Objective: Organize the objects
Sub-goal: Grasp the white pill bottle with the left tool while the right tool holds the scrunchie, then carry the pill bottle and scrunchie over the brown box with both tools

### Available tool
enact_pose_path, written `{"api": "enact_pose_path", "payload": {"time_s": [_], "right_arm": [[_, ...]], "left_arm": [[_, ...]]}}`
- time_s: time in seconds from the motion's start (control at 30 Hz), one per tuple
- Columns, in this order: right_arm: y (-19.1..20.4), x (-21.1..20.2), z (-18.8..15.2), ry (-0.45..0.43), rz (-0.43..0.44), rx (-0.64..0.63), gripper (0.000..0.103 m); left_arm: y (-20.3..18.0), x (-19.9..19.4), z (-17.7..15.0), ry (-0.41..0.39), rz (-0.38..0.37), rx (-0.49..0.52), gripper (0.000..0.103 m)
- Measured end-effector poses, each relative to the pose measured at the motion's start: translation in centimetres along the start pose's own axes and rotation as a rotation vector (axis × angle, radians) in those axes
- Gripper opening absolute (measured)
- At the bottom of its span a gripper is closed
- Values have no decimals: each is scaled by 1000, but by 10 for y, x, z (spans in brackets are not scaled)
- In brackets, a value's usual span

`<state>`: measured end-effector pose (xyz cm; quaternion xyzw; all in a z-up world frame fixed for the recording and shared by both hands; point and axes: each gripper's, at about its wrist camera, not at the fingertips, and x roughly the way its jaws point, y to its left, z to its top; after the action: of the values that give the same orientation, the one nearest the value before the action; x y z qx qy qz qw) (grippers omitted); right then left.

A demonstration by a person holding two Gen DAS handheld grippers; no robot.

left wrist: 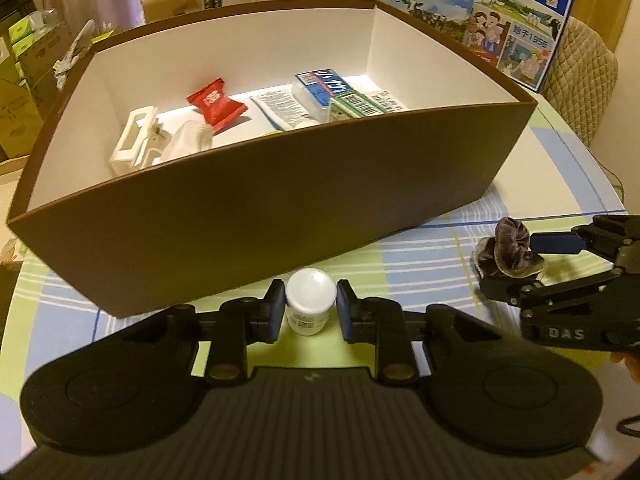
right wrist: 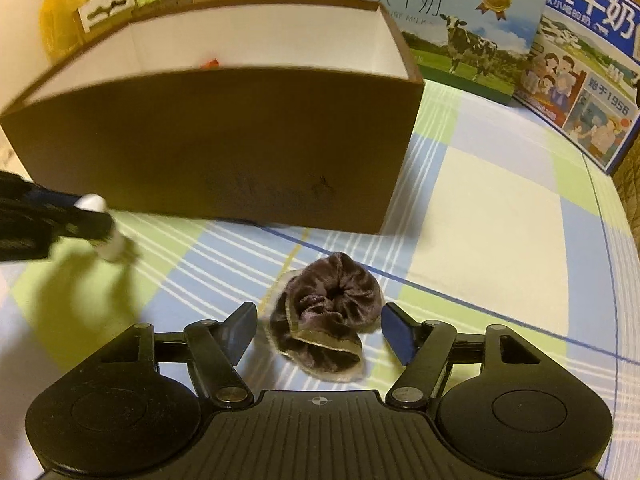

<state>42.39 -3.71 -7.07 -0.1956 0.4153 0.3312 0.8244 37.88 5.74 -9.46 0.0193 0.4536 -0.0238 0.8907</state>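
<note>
Brown cardboard fills the upper half of both my views: an open box [left wrist: 280,184] with white inner walls, standing on the checked cloth of the tabletop [right wrist: 480,200]. Inside it, in the left wrist view, I see a white clip [left wrist: 134,146] at left, a red sachet [left wrist: 216,104] near the centre, and a blue-and-white carton [left wrist: 320,88] with a green-edged carton [left wrist: 356,106] at the right end.

My left gripper [left wrist: 311,312] sits at lower centre of its frame, just in front of the box's near wall. A small white bottle [left wrist: 310,302] stands upright between its jaws, which are drawn in close on both sides; the pads look to be touching its cap, though I cannot be sure they press firmly.

My right gripper [right wrist: 318,330] is at lower centre of its own frame, jaws standing apart. A dark purple velvet scrunchie [right wrist: 332,312] lies on the cloth between them, with a clear gap on each side, so nothing is held. In the left wrist view that scrunchie appears at the right edge.

Two milk cartons [right wrist: 460,32] stand behind the box at upper right.
</note>
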Motion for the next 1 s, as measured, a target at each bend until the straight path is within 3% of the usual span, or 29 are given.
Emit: {"api": "enact_pose_path", "payload": {"time_s": [0.1, 0.23, 0.37, 0.63, 1.0], "right_arm": [[1, 6, -3, -11, 3, -25, 65], [1, 6, -3, -12, 58, -23, 35], [6, 5, -3, -3, 73, -35, 21], [7, 0, -5, 18, 98, -29, 17], [15, -25, 7, -33, 166, -28, 17]], "left_arm": [[4, -3, 0, 5, 13, -10, 23], [7, -6, -2, 12, 22, -19, 23], [8, -7, -3, 15, 23, -23, 23], [6, -10, -4, 18, 18, -20, 23], [6, -28, -2, -10, 16, -28, 23]]}}
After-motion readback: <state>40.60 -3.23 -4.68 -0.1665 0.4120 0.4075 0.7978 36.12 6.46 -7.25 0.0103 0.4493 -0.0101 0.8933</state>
